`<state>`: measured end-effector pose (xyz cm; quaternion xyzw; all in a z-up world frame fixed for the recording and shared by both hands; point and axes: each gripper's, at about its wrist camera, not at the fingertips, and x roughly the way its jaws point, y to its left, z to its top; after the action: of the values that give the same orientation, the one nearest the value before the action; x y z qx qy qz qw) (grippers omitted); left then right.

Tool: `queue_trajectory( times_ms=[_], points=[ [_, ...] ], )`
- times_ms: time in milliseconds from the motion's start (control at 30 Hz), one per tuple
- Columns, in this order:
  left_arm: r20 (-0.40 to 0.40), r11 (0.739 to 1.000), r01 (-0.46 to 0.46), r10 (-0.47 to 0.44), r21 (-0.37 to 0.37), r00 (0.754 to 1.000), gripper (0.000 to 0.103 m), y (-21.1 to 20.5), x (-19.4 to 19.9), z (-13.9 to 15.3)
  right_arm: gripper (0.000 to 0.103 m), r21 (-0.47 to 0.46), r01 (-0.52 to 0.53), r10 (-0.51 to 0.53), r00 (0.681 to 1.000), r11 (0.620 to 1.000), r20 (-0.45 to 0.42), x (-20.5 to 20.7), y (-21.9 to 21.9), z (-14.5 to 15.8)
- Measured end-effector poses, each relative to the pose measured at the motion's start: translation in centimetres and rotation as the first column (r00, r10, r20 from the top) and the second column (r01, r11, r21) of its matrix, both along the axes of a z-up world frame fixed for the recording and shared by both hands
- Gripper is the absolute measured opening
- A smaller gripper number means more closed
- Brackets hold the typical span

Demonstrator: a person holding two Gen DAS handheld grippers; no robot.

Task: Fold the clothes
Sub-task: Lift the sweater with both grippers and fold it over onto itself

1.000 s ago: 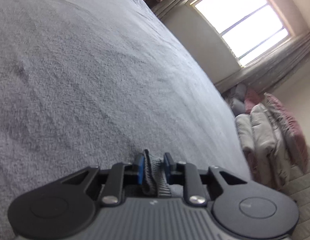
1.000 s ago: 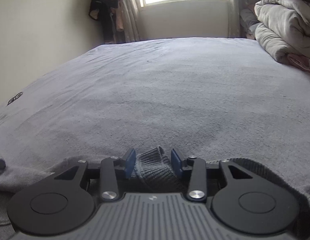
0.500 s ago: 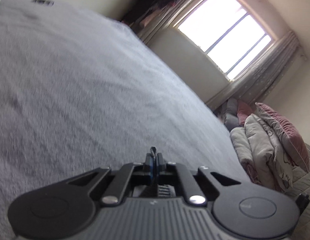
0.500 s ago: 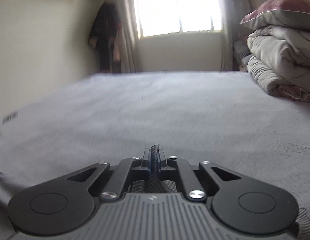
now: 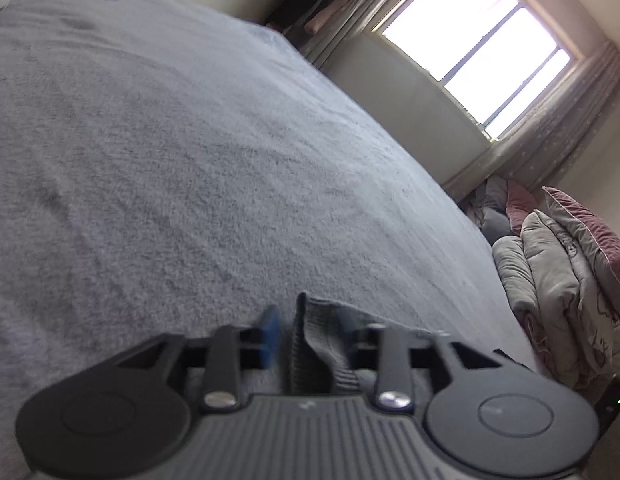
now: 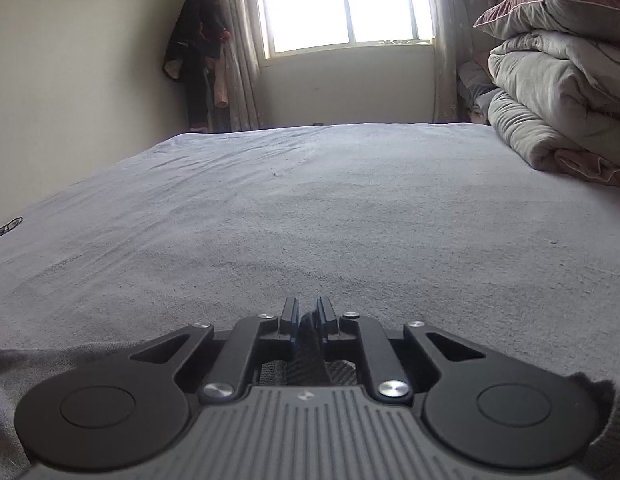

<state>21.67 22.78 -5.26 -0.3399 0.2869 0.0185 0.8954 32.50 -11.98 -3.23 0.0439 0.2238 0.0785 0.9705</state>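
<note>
A dark grey ribbed knit garment (image 5: pixel 314 344) stands as a fold between the fingers of my left gripper (image 5: pixel 308 326). Its blue pads are apart and off the cloth, so this gripper is open. In the right wrist view my right gripper (image 6: pixel 308 312) is shut on a thin fold of the same knit garment (image 6: pixel 307 340). More of the grey cloth lies at the lower left (image 6: pixel 50 360) and lower right (image 6: pixel 614 408) of that view. Both grippers sit low over the grey bed cover (image 6: pixel 310 200).
The bed cover (image 5: pixel 190 160) stretches ahead in both views. Folded quilts and a pillow (image 6: pixel 558 112) are stacked at the right side. A small dark object (image 6: pixel 6 228) lies on the bed at the left. Clothes (image 6: pixel 198 52) hang in the corner by the window.
My left gripper, shut on the knit fold half a second ago, has opened its fingers. The right gripper went from open to shut on the cloth and stays shut. Both views tilted upward.
</note>
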Motion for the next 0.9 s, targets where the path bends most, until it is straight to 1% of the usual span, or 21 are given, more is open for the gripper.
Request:
queue_trajectory(
  times_ms=[33, 67, 100, 200, 233, 267, 333, 367, 400, 467, 533, 567, 633, 733, 800, 833, 867, 900],
  points=[
    [-0.016, 1.0, 0.006, -0.006, 0.008, 1.0, 0.055, -0.2, -0.3, 0.6, 0.021, -0.004, -0.01, 0.01, 1.0, 1.0, 0.009, -0.4, 0.1, 0.5],
    [-0.032, 1.0, 0.013, -0.012, 0.016, 0.999, 0.056, -0.4, -0.6, 1.2, 0.027, -0.008, -0.019, 0.019, 1.0, 1.0, 0.018, -0.8, 0.1, 1.0],
    [-0.048, 1.0, 0.019, -0.018, 0.024, 0.999, 0.056, -0.6, -0.8, 1.7, 0.029, -0.008, -0.029, 0.029, 0.999, 1.0, 0.028, -1.2, 0.2, 1.5],
    [-0.113, 0.996, 0.064, -0.057, 0.063, 0.992, 0.053, -1.9, -1.5, 3.2, 0.029, 0.025, -0.059, 0.058, 0.997, 0.998, 0.042, -2.1, 0.0, 2.9],
    [-0.112, 0.995, 0.079, -0.071, 0.068, 0.991, 0.051, -2.3, -1.8, 3.7, 0.03, 0.033, -0.063, 0.062, 0.997, 0.997, 0.042, -2.2, 0.0, 3.3],
    [-0.09, 0.993, 0.103, -0.097, 0.06, 0.991, 0.045, -2.6, -2.2, 4.1, 0.03, 0.041, -0.067, 0.065, 0.997, 0.997, 0.042, -2.4, -0.1, 3.6],
    [-0.048, 0.987, 0.152, -0.15, 0.047, 0.988, 0.044, -3.2, -2.9, 4.8, 0.03, 0.054, -0.074, 0.072, 0.997, 0.996, 0.039, -2.8, -0.2, 4.2],
    [-0.046, 0.983, 0.175, -0.173, 0.045, 0.984, 0.044, -3.8, -2.9, 4.8, 0.03, 0.063, -0.08, 0.078, 0.996, 0.995, 0.036, -3.0, -0.2, 4.4],
    [-0.067, 0.981, 0.184, -0.18, 0.055, 0.981, 0.044, -4.3, -2.8, 4.7, 0.03, 0.077, -0.089, 0.087, 0.996, 0.993, 0.035, -3.1, -0.2, 4.6],
    [-0.135, 0.981, 0.166, -0.153, 0.096, 0.979, 0.044, -5.0, -2.6, 4.1, 0.03, 0.106, -0.108, 0.105, 0.994, 0.988, 0.039, -3.4, -0.2, 4.8],
    [-0.201, 0.978, 0.159, -0.13, 0.137, 0.971, 0.044, -5.2, -2.7, 3.3, 0.03, 0.119, -0.123, 0.119, 0.992, 0.985, 0.042, -3.5, -0.2, 4.9],
    [-0.238, 0.972, 0.165, -0.124, 0.164, 0.963, 0.044, -5.3, -2.7, 3.0, 0.03, 0.119, -0.124, 0.119, 0.992, 0.985, 0.043, -3.5, -0.1, 5.0],
    [-0.317, 0.948, 0.204, -0.121, 0.244, 0.941, 0.043, -5.6, -3.1, 2.4, 0.03, 0.118, -0.122, 0.117, 0.992, 0.986, 0.044, -3.5, -0.2, 5.0],
    [-0.359, 0.903, 0.272, -0.146, 0.332, 0.922, 0.043, -6.0, -4.0, 2.3, 0.03, 0.119, -0.116, 0.112, 0.993, 0.986, 0.04, -3.4, -0.3, 4.8],
    [-0.367, 0.884, 0.3, -0.162, 0.359, 0.916, 0.043, -6.0, -4.4, 2.5, 0.032, 0.122, -0.112, 0.109, 0.993, 0.986, 0.033, -3.3, -0.3, 4.7],
    [-0.367, 0.877, 0.31, -0.17, 0.366, 0.915, 0.043, -6.0, -4.7, 2.6, 0.032, 0.123, -0.111, 0.108, 0.994, 0.986, 0.029, -3.3, -0.4, 4.6],
    [-0.353, 0.885, 0.304, -0.175, 0.354, 0.919, 0.044, -5.7, -4.9, 2.7, 0.033, 0.124, -0.109, 0.106, 0.994, 0.986, 0.026, -3.2, -0.4, 4.5],
    [-0.323, 0.9, 0.287, -0.178, 0.329, 0.929, 0.044, -5.3, -5.2, 2.9, 0.034, 0.125, -0.107, 0.105, 0.994, 0.986, 0.022, -3.2, -0.4, 4.5]
  ],
)
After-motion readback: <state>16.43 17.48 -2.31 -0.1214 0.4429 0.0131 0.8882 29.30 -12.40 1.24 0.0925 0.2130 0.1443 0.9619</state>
